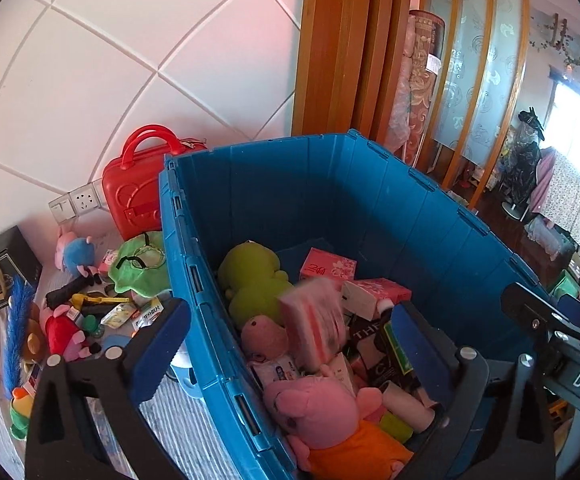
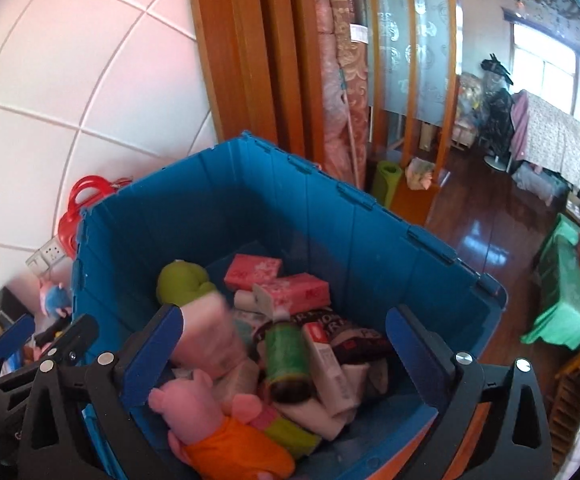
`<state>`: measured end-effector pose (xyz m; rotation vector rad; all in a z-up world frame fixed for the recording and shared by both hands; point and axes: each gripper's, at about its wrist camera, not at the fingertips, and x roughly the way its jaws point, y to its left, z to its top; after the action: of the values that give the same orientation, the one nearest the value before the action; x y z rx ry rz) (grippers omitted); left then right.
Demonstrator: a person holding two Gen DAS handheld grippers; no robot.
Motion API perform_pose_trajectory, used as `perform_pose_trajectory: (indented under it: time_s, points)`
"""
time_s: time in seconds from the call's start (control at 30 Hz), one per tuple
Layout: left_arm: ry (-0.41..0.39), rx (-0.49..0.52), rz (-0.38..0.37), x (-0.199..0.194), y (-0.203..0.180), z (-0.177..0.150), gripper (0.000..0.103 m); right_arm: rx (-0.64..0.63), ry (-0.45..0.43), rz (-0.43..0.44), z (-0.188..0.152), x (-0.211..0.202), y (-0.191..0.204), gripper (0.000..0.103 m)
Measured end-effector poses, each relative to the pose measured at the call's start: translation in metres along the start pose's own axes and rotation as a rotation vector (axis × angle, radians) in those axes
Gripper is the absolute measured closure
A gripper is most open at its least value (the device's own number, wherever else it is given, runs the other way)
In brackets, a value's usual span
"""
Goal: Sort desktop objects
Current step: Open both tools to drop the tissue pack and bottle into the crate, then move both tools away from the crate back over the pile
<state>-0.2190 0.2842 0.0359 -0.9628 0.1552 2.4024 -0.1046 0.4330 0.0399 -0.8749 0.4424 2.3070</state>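
Standing on end in the blue crate (image 1: 330,184), a pink tissue pack (image 1: 314,324) is motion-blurred, its long axis near upright, tilted slightly left. It shows again in the right wrist view (image 2: 209,332).

- Crate contents: green plush (image 1: 253,284), pink pig in orange (image 1: 330,420), 2 pink boxes (image 1: 328,266), green bottle (image 2: 287,354) lying with its base toward the camera.
- Surface: grey-striped table (image 1: 185,432), left of the crate, with scattered toys and a red case (image 1: 133,196).
- Room: white tiled wall, wooden door frame, dark wood floor.
- Left gripper (image 1: 285,340): jaws spread wide, holding nothing; pack between them, touching neither.
- Right gripper (image 2: 285,344): jaws wide, empty; pack just beside its left finger.
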Motion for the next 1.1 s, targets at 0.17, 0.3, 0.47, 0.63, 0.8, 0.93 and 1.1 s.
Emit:
perform_pose_trajectory:
  time_s: [0.17,0.3,0.47,0.63,0.8,0.93,1.1]
  points:
    - [0.001,-0.014,0.000,0.001,0.009,-0.002,0.001,-0.013,-0.004,0.012,0.001,0.003,0.003,0.000]
    - [-0.005,-0.039,0.008,-0.002,0.024,-0.002,0.001,-0.028,-0.011,0.027,0.002,0.002,0.016,0.000]
    - [-0.031,-0.077,0.030,-0.016,0.056,-0.005,0.001,-0.082,-0.041,0.056,0.002,-0.009,0.045,0.000]
    - [-0.048,-0.141,0.077,-0.028,0.105,-0.016,0.001,-0.161,-0.074,0.115,-0.004,-0.022,0.095,0.000]
    - [-0.044,-0.220,0.155,-0.038,0.170,-0.040,0.001,-0.258,-0.080,0.189,-0.023,-0.031,0.157,0.000]
    - [-0.019,-0.290,0.224,-0.041,0.224,-0.067,0.001,-0.320,-0.049,0.268,-0.048,-0.030,0.206,0.000]
    - [0.025,-0.379,0.318,-0.048,0.295,-0.115,0.001,-0.391,0.028,0.336,-0.090,-0.008,0.262,0.000]
